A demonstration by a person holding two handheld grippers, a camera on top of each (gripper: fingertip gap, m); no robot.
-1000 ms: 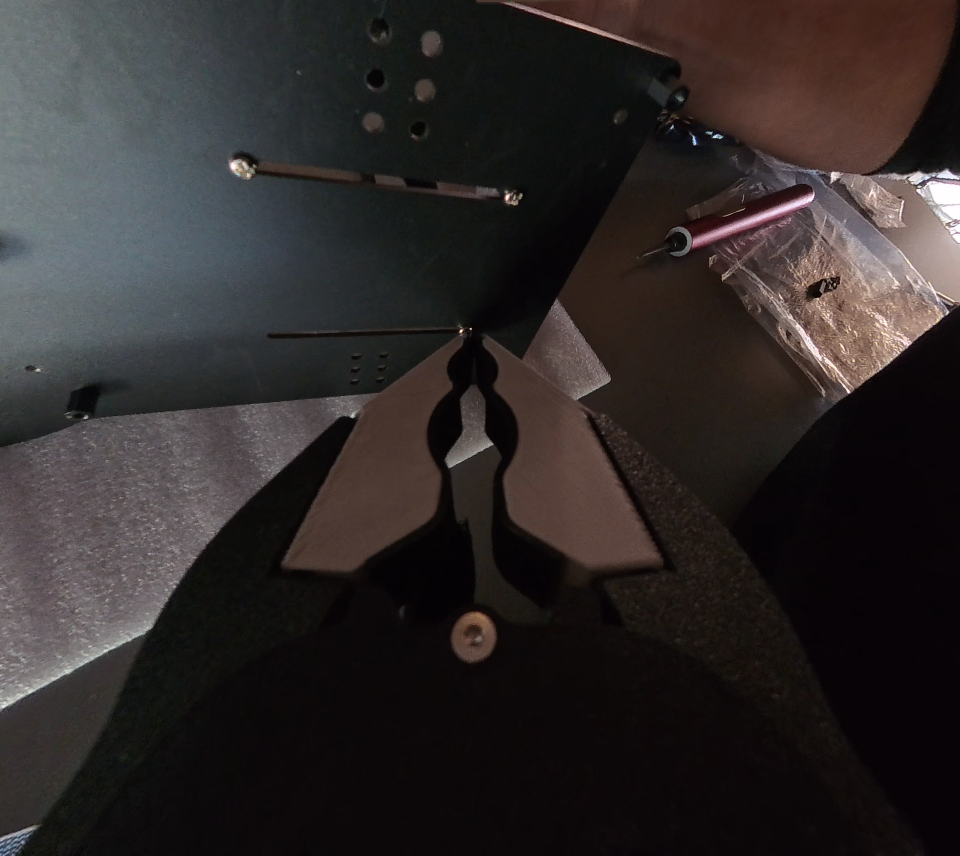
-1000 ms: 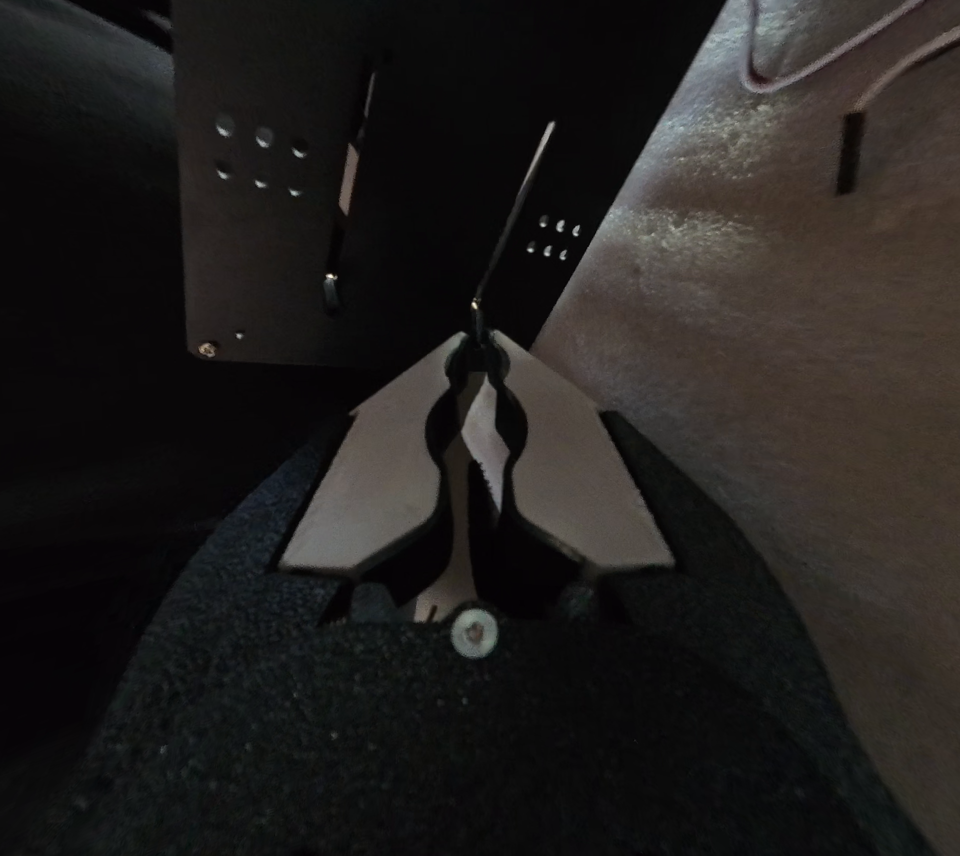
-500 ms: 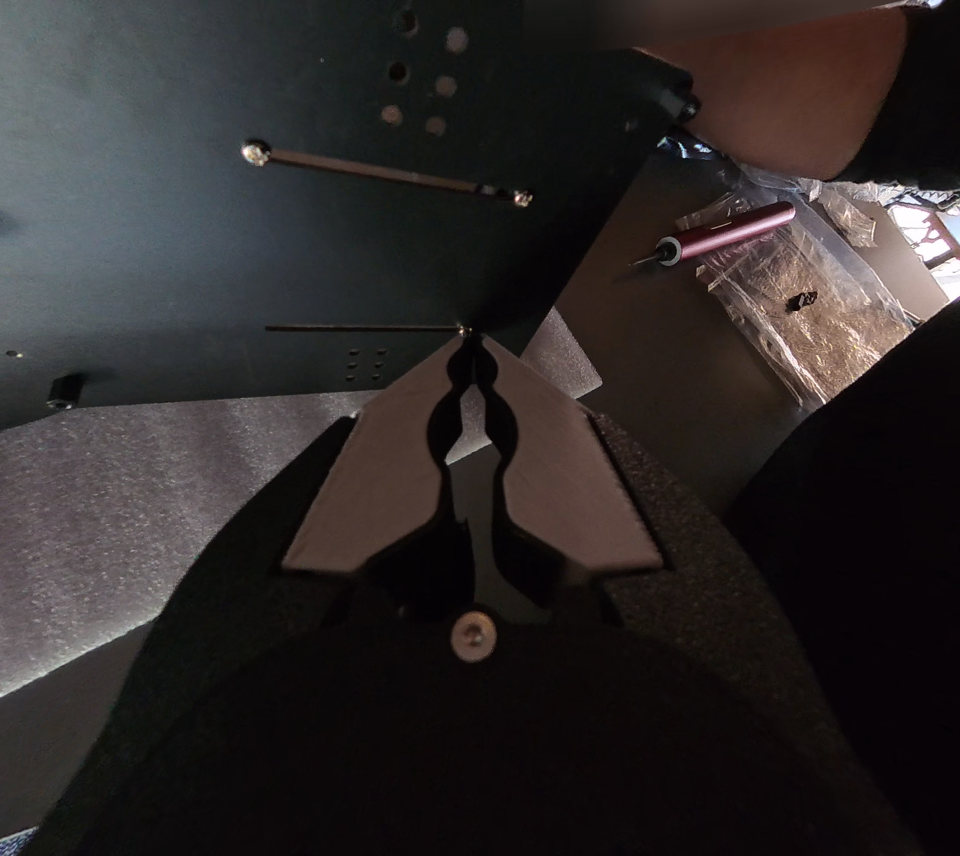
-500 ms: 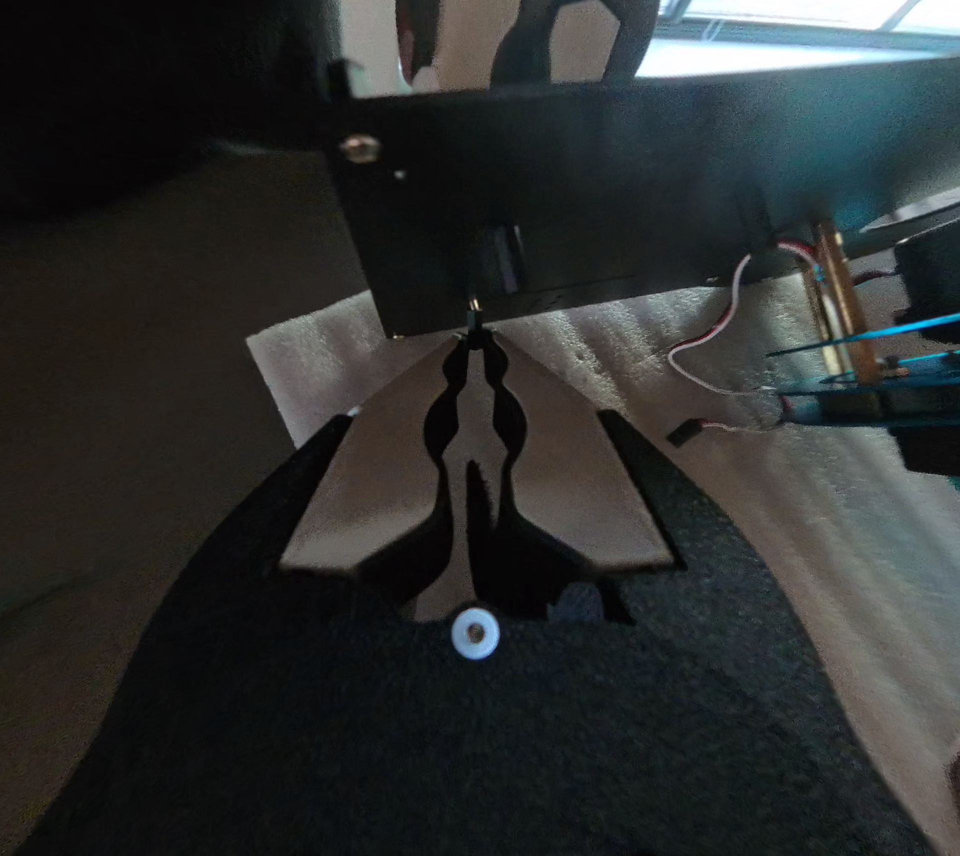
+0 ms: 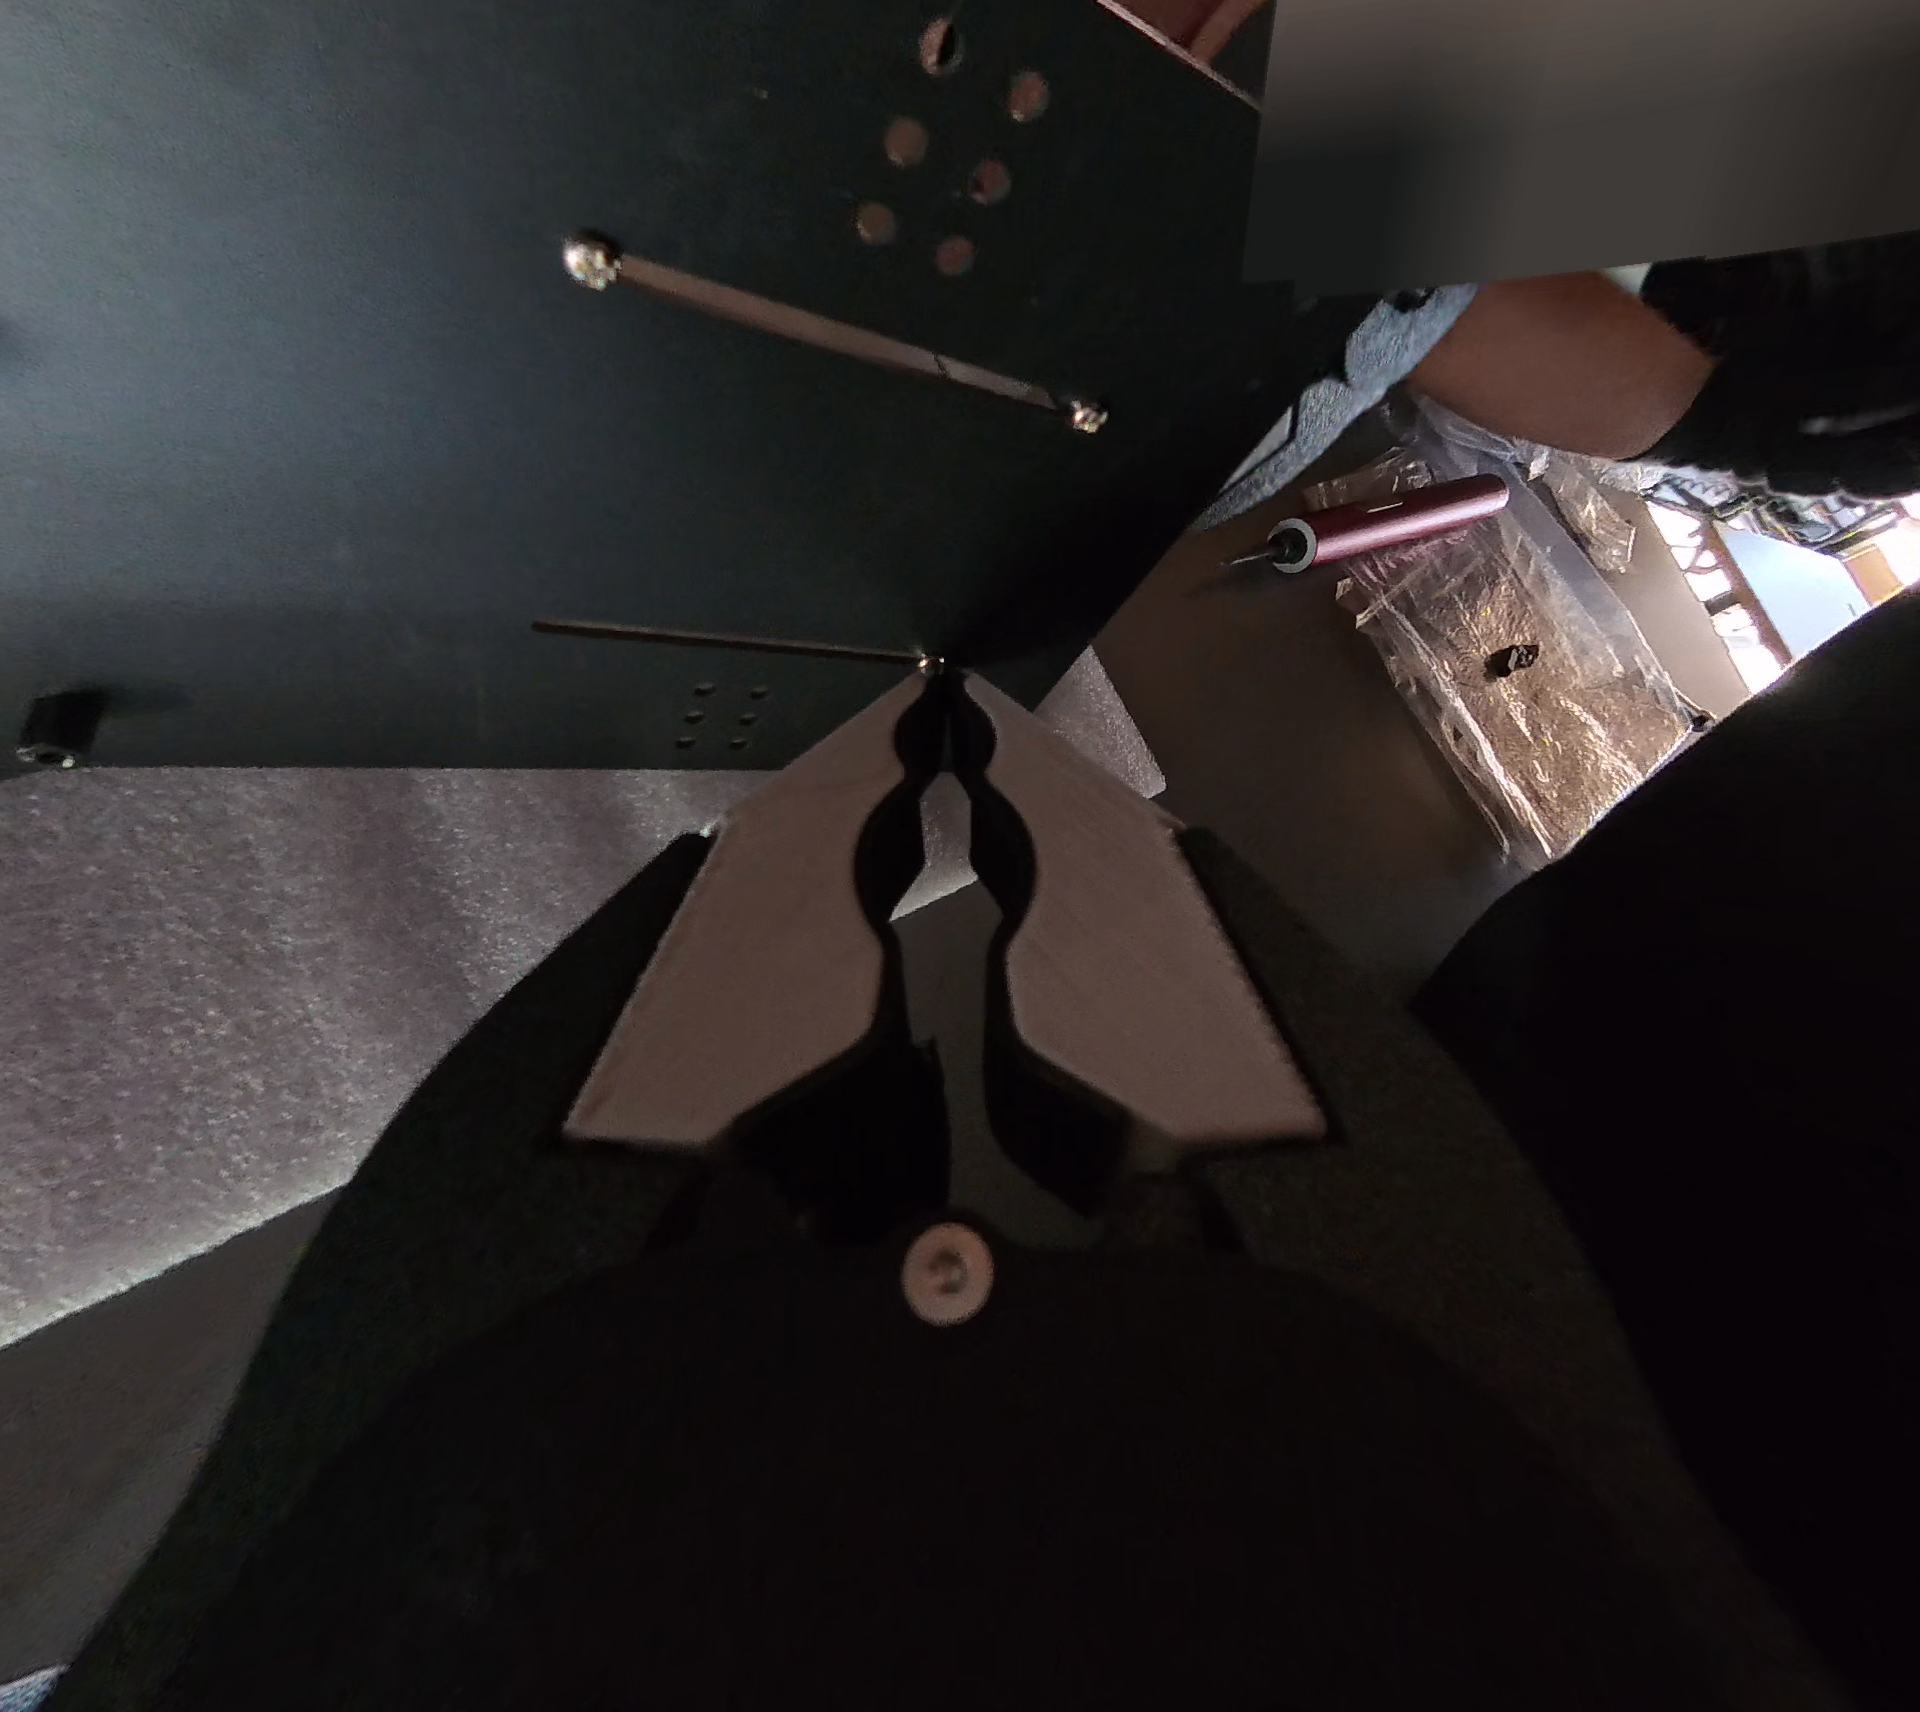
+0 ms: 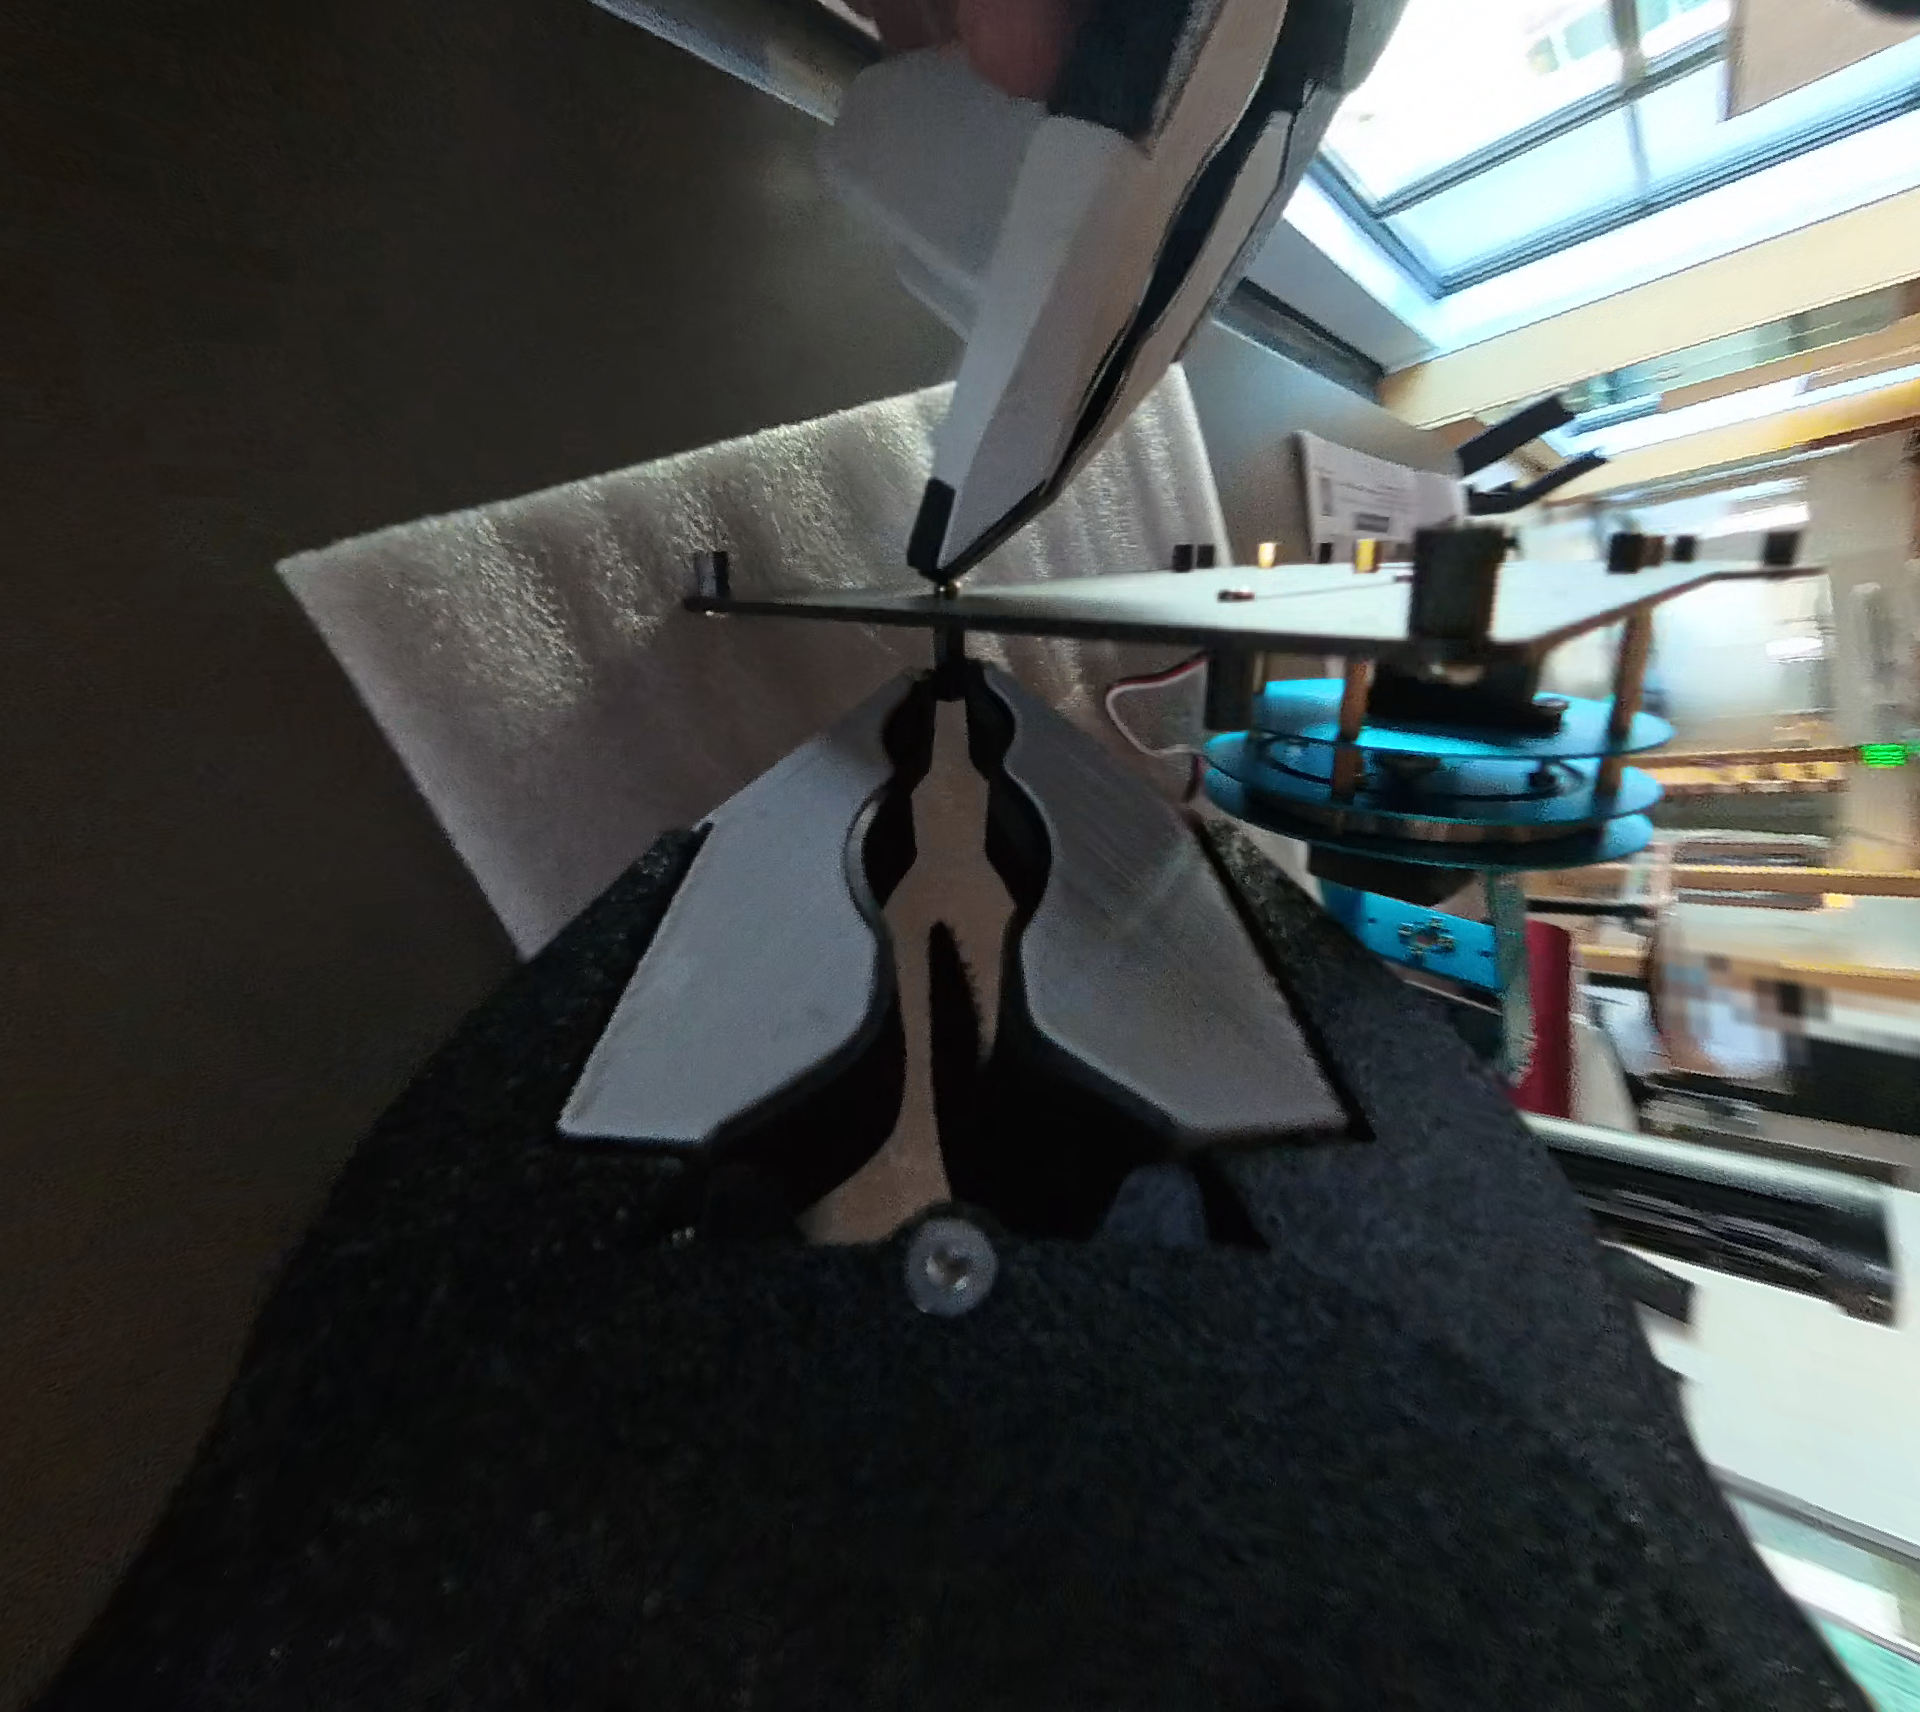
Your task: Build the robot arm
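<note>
Black plate (image 6: 1351,608), seen edge-on and level in the right wrist view, is where our two grippers meet: our right gripper (image 6: 948,683) pinches a small black standoff (image 6: 948,652) just beneath it, and our left gripper (image 5: 940,683), tips clenched on a tiny screw (image 5: 938,665), presses onto its upper face. White foam sheet (image 6: 540,623) lies beneath; farther right, blue discs (image 6: 1455,779) hang under the plate. Beyond the plate's edge in the left wrist view, we see a maroon screwdriver (image 5: 1392,522) beside clear plastic bags (image 5: 1507,696).

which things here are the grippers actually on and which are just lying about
In the grippers:
- left gripper, shut on a tiny shiny screw at the edge of the flat black perforated metal plate
- right gripper, shut on a short black post under that plate

Lying about:
- maroon cylindrical screwdriver
- clear crinkled plastic bag
- white foam sheet
</note>
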